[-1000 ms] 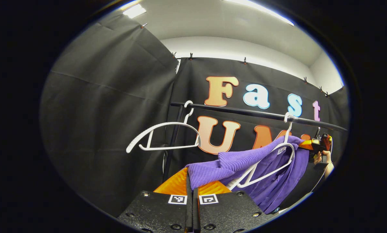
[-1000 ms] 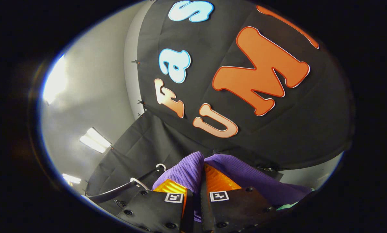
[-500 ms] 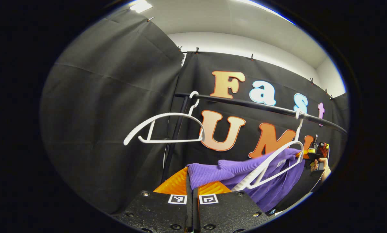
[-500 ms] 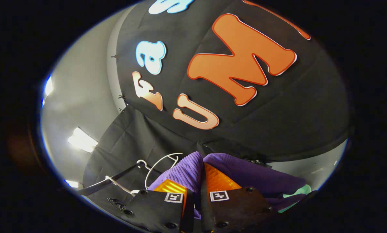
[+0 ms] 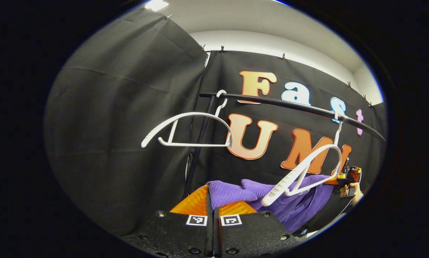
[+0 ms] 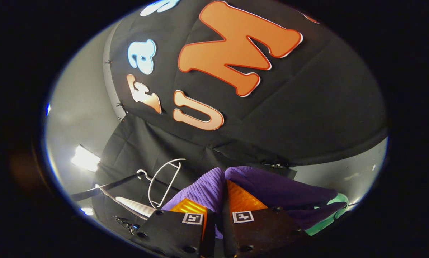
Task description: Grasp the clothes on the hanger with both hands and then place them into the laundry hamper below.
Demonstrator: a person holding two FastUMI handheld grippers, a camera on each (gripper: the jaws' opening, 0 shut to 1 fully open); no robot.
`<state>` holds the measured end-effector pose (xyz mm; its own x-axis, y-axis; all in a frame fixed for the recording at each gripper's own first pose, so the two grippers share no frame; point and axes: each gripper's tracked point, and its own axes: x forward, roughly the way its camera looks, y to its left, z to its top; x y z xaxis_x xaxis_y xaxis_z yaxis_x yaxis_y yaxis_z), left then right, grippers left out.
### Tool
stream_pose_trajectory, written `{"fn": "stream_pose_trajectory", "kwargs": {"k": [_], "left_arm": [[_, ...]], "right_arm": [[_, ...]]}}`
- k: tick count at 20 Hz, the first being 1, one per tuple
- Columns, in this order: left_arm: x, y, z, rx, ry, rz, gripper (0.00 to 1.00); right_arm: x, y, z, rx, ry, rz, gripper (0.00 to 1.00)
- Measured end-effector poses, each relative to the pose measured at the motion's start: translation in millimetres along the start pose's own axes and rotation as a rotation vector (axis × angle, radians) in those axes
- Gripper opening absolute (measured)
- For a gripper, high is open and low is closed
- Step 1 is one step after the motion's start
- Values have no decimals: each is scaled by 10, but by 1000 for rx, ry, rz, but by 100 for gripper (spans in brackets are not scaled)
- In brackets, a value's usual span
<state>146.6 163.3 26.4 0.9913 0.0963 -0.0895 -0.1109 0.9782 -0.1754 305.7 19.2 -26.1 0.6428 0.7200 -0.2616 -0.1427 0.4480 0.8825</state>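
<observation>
Black cloth walls close off the booth, with a pale ceiling and a ceiling light above them. Across the back runs a dark clothes rail [image 5: 293,104], and two white hangers hook over it: a bare hanger [image 5: 185,129] near the rail's left end and a second hanger [image 5: 307,168] farther right, tilted, its lower arm lying against the purple garment [image 5: 297,204].

In the left gripper view, the left gripper [image 5: 213,200] sits at the bottom with its jaws nearly closed, both fingers pinching a ribbed fold of the purple garment between them. From there the cloth stretches rightward and sags below the tilted hanger, reaching the right gripper [image 5: 345,177], which shows small at the far right edge in a person's hand [image 5: 347,188].

In the right gripper view, the right gripper [image 6: 220,200] is likewise clamped narrow on a ribbed bunch of the same purple garment [image 6: 272,190], which bulges up between the fingers and spreads to the right. A green edge [image 6: 329,215] peeks out beneath the cloth at lower right; what it belongs to cannot be told. At lower left of that view the rail [image 6: 103,188] and a white hanger [image 6: 162,182] appear, well apart from the gripper
</observation>
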Motion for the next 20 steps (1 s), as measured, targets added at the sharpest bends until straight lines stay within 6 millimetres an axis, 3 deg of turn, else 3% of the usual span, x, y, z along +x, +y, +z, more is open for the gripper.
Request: {"fn": "stream_pose_trajectory", "kwargs": {"k": [3, 6, 10, 15, 20], "left_arm": [[-36, 74, -98, 7, 22, 12, 0], [-112, 194, -231, 12, 50, 30, 0], [-169, 203, -469, 21, 100, 18, 0], [-176, 26, -842, 29, 179, -47, 0], [-156, -374, -1228, 34, 264, -158, 1]], "right_arm": [[52, -187, -181, 27, 7, -19, 16], [68, -347, -480, 37, 19, -46, 17], [10, -575, -864, 79, 23, -97, 16], [-173, -831, -1334, 113, 22, -171, 16], [-394, -925, -1693, 94, 6, -228, 16]]}}
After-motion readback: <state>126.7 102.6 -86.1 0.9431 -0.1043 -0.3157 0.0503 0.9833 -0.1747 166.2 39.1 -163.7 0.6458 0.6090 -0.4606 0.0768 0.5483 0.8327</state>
